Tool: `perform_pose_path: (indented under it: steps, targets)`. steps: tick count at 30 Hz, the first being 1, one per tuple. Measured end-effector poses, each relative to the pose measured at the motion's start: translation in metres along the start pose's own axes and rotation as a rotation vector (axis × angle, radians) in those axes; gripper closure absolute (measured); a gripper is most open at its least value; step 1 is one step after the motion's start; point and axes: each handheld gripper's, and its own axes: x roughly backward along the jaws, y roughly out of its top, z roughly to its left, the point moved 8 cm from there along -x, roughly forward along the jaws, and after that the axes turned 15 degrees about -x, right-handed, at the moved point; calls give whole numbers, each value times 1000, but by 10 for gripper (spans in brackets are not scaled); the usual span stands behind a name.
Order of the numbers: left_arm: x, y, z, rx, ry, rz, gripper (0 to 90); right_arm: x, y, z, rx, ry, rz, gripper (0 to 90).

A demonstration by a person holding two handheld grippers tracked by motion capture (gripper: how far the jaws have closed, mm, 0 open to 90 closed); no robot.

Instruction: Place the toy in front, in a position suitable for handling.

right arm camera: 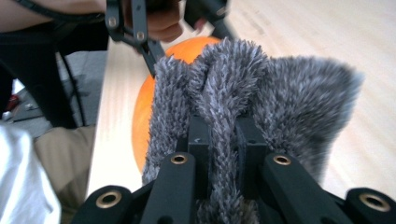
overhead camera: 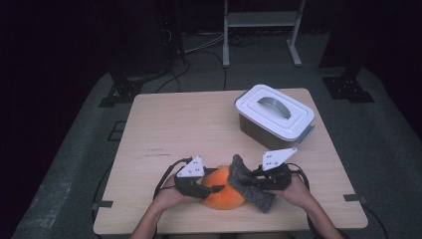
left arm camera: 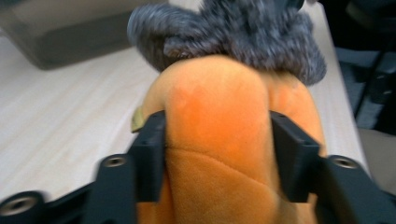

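Plush items lie at the near edge of a pale wood-grain desk [overhead camera: 164,124]: a rounded orange cushion [overhead camera: 224,191], smooth and seamed, with a shaggy grey cloth [overhead camera: 249,184] draped over its right side. Left gripper [overhead camera: 211,189] has its fingers [left arm camera: 152,149] pressing the cushion's sides. Right gripper [overhead camera: 249,180] pinches a fold of the grey cloth, fingers [right arm camera: 198,140] narrow. Farther back sits a grey lidded box [overhead camera: 273,117] with a white handled lid. Dark grey floor [overhead camera: 74,149] surrounds the desk.

Orange plush ball [overhead camera: 222,195] sits near the desk's front edge, soft and rounded, pinched at its left side. A shaggy grey fabric piece [overhead camera: 250,186] drapes over its right, bunched upright.
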Motion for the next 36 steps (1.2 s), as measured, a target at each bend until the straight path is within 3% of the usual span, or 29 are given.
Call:
perform_pose_path:
  steps: [4, 6, 9, 10, 13, 15, 16, 19, 22, 24, 26, 29, 32, 33, 36]
  targets:
    - [0, 11, 4, -69, 85, -44, 527, 10, 19, -5, -11, -46, -102, 789]
    - [-1, 13, 4, -89, 95, -47, 526, 10, 19, -5, -11, -52, -103, 789]
    - [-1, 10, 3, -66, 68, -43, 467, 4, 14, -7, -23, -50, -83, 788]
    - [0, 10, 4, -49, 53, -41, 390, 1, 12, -6, -22, -39, -74, 788]
    - [5, 13, 9, 46, 33, -75, 177, -8, 7, 3, 9, -10, -35, 789]
    - [2, 7, 8, 80, -3, -42, 123, -10, 5, 8, 22, 16, -26, 789]
    - [1, 5, 7, 85, -13, -45, 144, -10, 3, 11, 30, 21, -19, 789]
    - [1, 3, 2, 45, -17, -29, 295, -7, 0, 8, 26, 13, -6, 790]
    - [3, 2, 0, 37, -26, -27, 315, 2, 0, 0, 14, -17, 11, 791]
    - [5, 2, -1, 38, -39, -34, 314, 5, 4, -1, -2, -19, -30, 791]
    - [8, 3, 1, 50, -49, -43, 270, 0, 4, 4, 11, -5, -21, 791]
    - [9, 4, 5, 89, -57, -47, 118, -8, 0, 12, 30, 20, 13, 792]
    - [2, 1, 2, 118, -79, -30, 81, -8, -4, 15, 41, 43, 30, 792]
    - [1, 0, 1, 109, -80, -23, 115, -7, -5, 15, 43, 41, 36, 792]
    - [5, 3, 2, 42, -27, -14, 351, -3, -1, 10, 37, 14, 18, 793]
